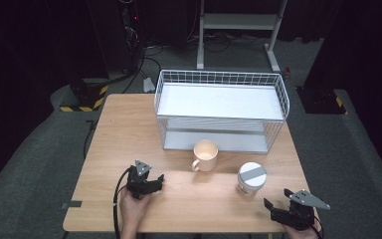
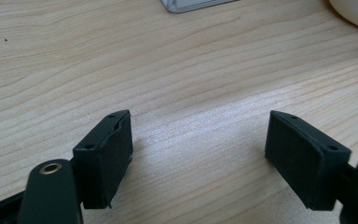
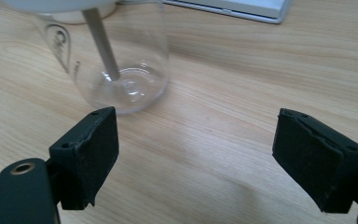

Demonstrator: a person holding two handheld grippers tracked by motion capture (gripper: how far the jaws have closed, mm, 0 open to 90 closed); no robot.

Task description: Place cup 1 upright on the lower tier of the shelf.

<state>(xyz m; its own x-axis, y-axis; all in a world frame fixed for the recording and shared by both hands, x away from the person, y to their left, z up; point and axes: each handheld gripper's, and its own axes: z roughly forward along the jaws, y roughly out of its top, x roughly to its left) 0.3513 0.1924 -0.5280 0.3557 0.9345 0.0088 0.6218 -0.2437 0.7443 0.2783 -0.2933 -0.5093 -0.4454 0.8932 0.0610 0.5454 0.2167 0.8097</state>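
Nearest the lens, low in the right gripper view: right gripper (image 3: 196,158), jaws spread wide, nothing but bare wood between the pads. Clear jar (image 3: 121,70) just beyond the left-hand jaw, upper left of that frame, upright, apart from the pad; grey strip visible through the glass.

From above: same gripper (image 1: 278,199) at lower right of frame, jar (image 1: 251,180) with white lid and grey strip up and to its left, near but not touching. Left gripper (image 1: 151,183) at lower centre-left, resting low over the table (image 1: 129,124); jaws parted in its own view (image 2: 198,154), empty.

Cream mug (image 1: 205,156) at mid-frame, handle toward lower left, in front of white wire rack (image 1: 221,109), both shelves bare.

Judged as the approach step: reaching for the jar, no grasp yet. Next move likely calls for shifting left and forward until the jar sits squarely between the pads, then closing gently on the glass below the lid. Risk of nudging it over with the near jaw.
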